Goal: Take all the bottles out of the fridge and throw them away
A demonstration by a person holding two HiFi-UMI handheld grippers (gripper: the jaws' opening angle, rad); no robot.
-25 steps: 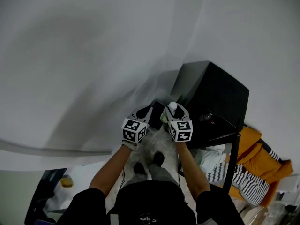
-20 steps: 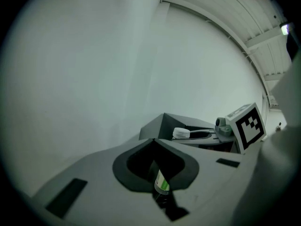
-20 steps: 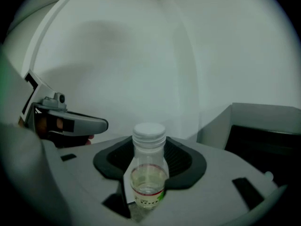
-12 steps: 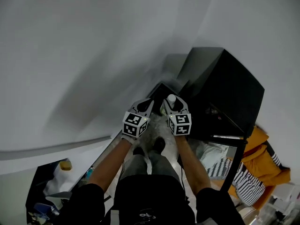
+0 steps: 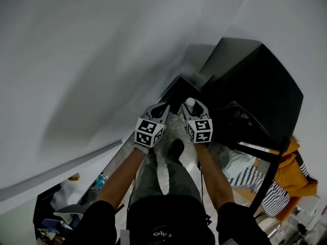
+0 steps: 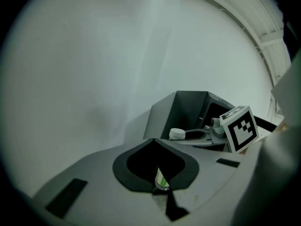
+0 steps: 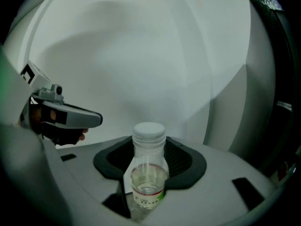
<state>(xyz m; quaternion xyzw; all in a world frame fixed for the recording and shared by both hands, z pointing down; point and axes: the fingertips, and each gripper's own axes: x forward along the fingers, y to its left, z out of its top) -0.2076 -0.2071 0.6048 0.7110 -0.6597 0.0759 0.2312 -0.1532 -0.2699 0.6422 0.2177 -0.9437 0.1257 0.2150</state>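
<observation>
White wall fills most of the head view; black fridge at right, dark box just left of it against the wall. Both arms reach forward over the person's feet. Left hand-held gripper and right hand-held gripper are side by side, near each other but apart, marker cubes facing the camera. White cap of the bottle shows at the right one's tips, outside the fridge. Orange garment lies low at right. Left gripper view: left hand-held gripper with jaws pressed together at the tips. A small white-and-green thing shows in the slit near their root; identity and contact not determinable. Beyond, the right hand-held gripper holds the bottle in front of the dark box. Right gripper view: right hand-held gripper pinching the bottle, which is upright, clear and white-capped, with a little liquid and a label low on the body. Left hand-held gripper at left, wall behind.
</observation>
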